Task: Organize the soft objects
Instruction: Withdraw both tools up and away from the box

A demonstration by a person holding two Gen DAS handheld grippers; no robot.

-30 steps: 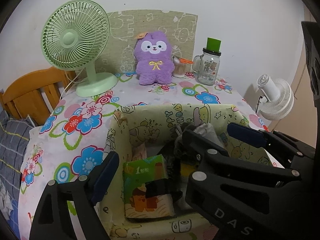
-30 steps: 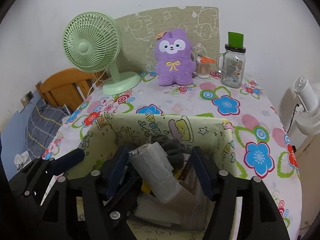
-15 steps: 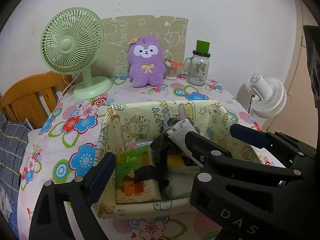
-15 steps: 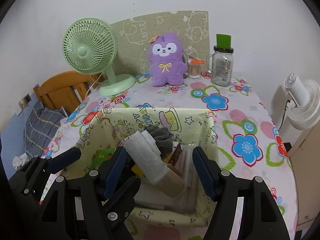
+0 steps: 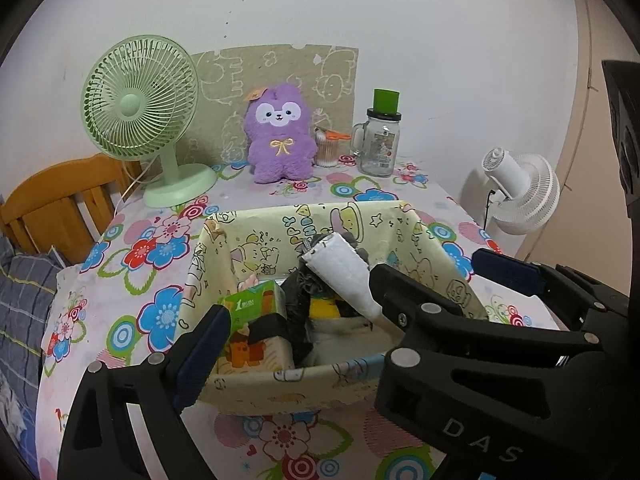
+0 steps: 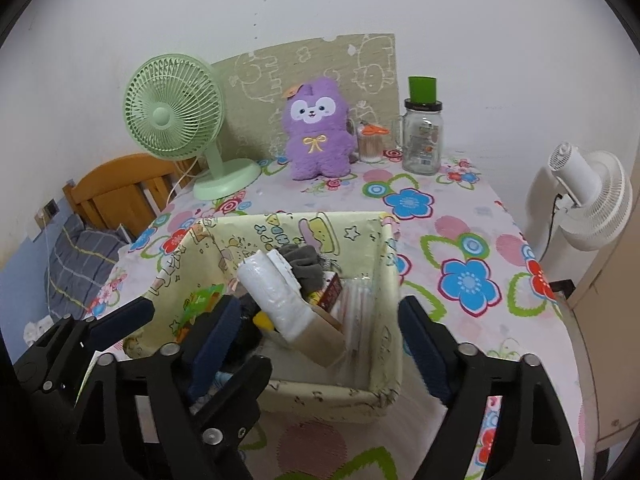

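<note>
Your left gripper (image 5: 352, 292) is spread wide and empty, hanging over the near rim of the fabric basket (image 6: 384, 396). Beyond the basket, the purple plush (image 6: 318, 130) stands upright at the table's back. Your right gripper (image 6: 316, 344), equally wide and empty, looks the nearer.

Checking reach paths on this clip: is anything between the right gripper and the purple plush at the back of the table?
Yes. The fabric basket full of items sits directly between the right gripper and the purple plush. Beyond the basket, only bare tablecloth lies before it.
</note>
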